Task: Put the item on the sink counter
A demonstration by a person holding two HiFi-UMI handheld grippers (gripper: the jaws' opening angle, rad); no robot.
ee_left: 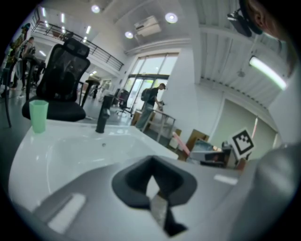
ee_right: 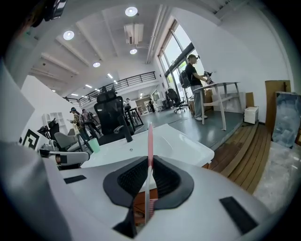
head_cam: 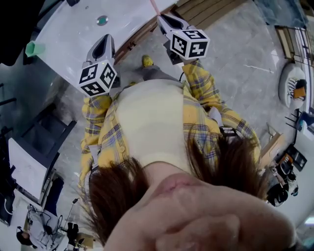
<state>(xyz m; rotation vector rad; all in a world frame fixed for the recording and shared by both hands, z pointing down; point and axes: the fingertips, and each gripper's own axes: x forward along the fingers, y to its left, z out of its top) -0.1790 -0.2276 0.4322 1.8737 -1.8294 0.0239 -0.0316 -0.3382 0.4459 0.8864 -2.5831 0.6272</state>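
Observation:
My right gripper (ee_right: 147, 165) is shut on a thin pink and white toothbrush (ee_right: 150, 141), which stands upright between the black pads. In the head view this gripper (head_cam: 165, 20) hangs at the near edge of the white sink counter (head_cam: 68, 34), with the toothbrush (head_cam: 155, 7) pointing over the counter. My left gripper (head_cam: 103, 47) hovers over the counter's front edge, jaws together with nothing in them. From the left gripper view its jaws (ee_left: 153, 182) point across the basin (ee_left: 80, 150).
A green cup (head_cam: 32, 48) stands on the counter's left end, also seen as the cup (ee_left: 38, 116) beside a black faucet (ee_left: 102, 114). The drain (head_cam: 102, 20) lies mid-basin. Wooden flooring (ee_right: 244, 160) borders the counter. An office chair (ee_left: 61, 80) and people stand behind.

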